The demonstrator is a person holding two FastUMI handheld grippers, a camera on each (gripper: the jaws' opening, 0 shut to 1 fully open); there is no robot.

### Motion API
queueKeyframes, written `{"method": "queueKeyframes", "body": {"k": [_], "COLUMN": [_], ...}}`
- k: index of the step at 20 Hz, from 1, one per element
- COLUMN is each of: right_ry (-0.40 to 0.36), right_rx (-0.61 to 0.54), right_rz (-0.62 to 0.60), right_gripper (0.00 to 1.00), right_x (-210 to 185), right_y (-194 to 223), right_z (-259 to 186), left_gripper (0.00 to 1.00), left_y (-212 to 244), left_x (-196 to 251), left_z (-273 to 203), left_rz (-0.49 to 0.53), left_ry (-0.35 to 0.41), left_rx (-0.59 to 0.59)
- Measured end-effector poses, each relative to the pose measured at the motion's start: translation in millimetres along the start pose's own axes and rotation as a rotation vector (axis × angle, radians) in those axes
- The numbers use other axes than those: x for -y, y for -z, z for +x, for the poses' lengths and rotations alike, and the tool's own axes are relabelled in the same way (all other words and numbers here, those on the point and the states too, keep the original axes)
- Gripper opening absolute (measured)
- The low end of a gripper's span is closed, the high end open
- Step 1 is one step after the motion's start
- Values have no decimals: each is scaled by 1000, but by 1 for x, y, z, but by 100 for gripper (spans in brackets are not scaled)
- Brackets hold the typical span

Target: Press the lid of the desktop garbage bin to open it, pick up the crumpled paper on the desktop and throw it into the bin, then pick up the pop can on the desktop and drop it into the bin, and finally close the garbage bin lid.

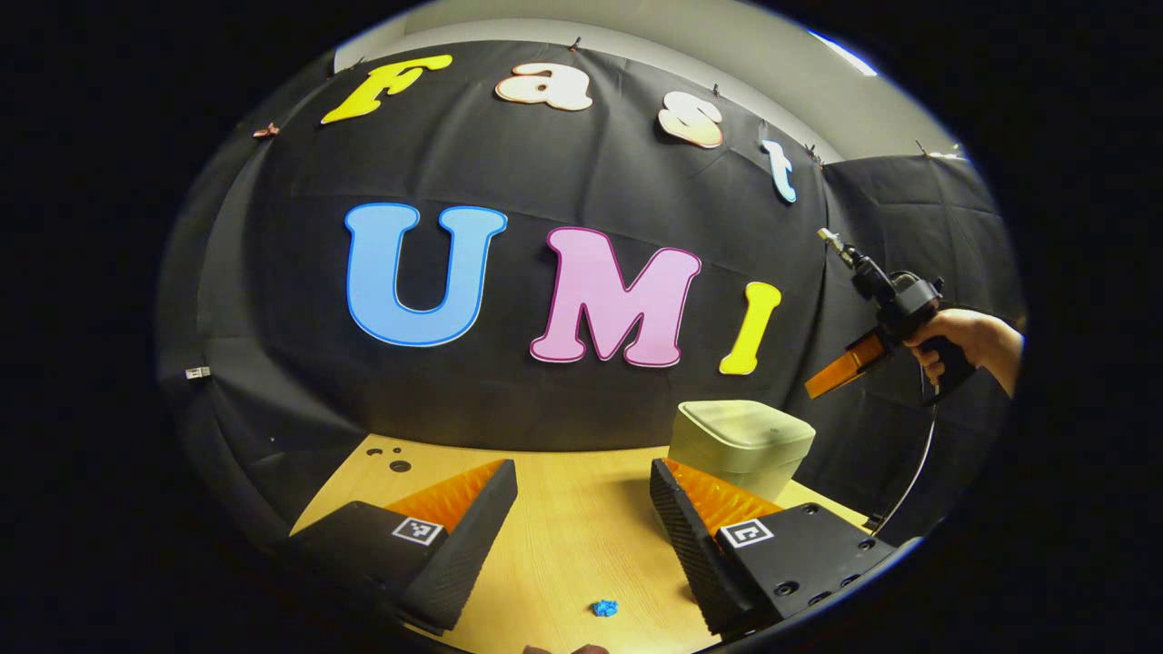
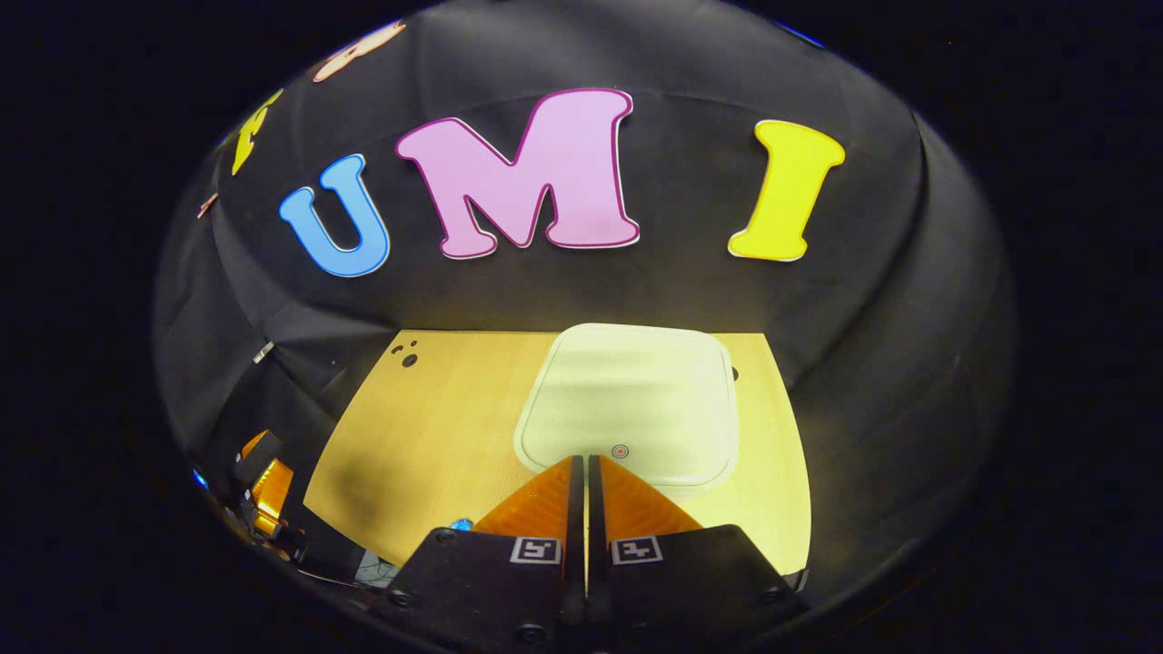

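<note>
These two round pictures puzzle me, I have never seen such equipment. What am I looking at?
A person holds a hand-held two-finger gripper in each hand; a camera rides on each. In the left gripper view, the left gripper is open over the pale wooden table, above a small blue crumpled paper. Farther right, a hand holds the right gripper above the pale green lidded plastic bin. The right gripper view looks down on that closed bin. The right gripper's fingers are shut and empty, pointing at the lid's near edge. Nothing is held.
</note>
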State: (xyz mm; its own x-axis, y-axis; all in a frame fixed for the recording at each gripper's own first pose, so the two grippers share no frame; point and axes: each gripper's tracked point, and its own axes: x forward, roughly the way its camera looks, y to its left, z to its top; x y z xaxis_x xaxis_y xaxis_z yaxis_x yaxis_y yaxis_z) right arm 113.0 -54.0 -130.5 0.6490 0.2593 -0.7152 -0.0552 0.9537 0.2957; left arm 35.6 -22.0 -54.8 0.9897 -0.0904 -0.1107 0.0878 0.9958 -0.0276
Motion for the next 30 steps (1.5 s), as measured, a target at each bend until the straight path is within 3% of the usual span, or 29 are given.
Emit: {"method": "queueKeyframes", "body": {"k": [11, 22, 26, 30], "right_ry": [15, 20, 24, -6], "right_rx": [-275, -542, -603, -592], "right_rz": [21, -107, -115, -131], "right_gripper": [6, 6, 6, 6], "right_x": [29, 39, 41, 40], "right_y": [15, 38, 41, 41], "right_z": [59, 81, 86, 86], "left_gripper": [95, 95, 95, 95], "left_y": [3, 10, 10, 9], "left_x": [6, 8, 7, 9], "left_z": [6, 9, 10, 15], "left_rz": [3, 10, 12, -3], "left_ry": [33, 46, 41, 35], "left_rx": [0, -11, -15, -10]}}
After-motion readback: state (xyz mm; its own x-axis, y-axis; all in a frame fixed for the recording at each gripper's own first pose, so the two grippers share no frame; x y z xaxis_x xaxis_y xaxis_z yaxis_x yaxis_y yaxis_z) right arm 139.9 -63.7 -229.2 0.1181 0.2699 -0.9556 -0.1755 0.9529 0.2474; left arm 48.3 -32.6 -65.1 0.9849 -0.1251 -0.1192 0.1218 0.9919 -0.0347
